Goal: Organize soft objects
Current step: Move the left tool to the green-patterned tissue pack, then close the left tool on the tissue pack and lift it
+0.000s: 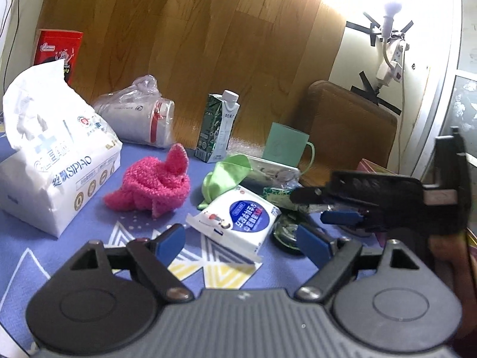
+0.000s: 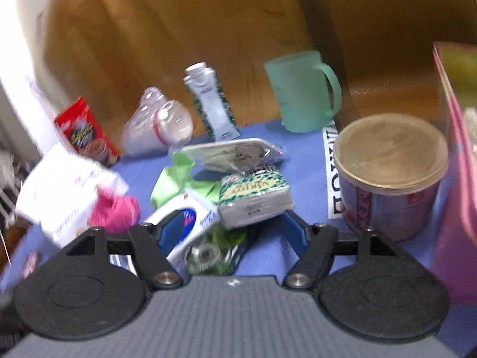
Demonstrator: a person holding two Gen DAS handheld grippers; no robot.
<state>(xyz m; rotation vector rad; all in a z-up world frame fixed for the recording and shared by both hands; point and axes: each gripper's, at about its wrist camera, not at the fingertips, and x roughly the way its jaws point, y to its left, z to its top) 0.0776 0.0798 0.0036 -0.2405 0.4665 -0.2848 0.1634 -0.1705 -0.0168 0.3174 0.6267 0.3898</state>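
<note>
On the blue cloth lie a fuzzy pink sock [image 1: 155, 188], a light green cloth [image 1: 226, 176] and a white wipes pack [image 1: 238, 217]. A big white tissue pack [image 1: 53, 173] stands at the left. My left gripper [image 1: 241, 244] is open just short of the wipes pack, touching nothing. My right gripper [image 1: 322, 205] reaches in from the right. In the blurred right wrist view, the right gripper [image 2: 231, 232] stands open over the wipes pack [image 2: 184, 223] and a green-patterned tissue pack [image 2: 253, 200]. Its pads press on neither. The pink sock [image 2: 116, 211] and green cloth [image 2: 176, 182] lie left of it.
Along the wooden back wall stand a red box [image 1: 56, 50], a bagged white item [image 1: 140, 119], a milk carton [image 1: 220, 125] and a green mug [image 1: 286, 146]. A round tin [image 2: 390, 176] and a pink box [image 2: 459, 179] crowd the right. A dark packet [image 2: 214, 253] lies under the right gripper.
</note>
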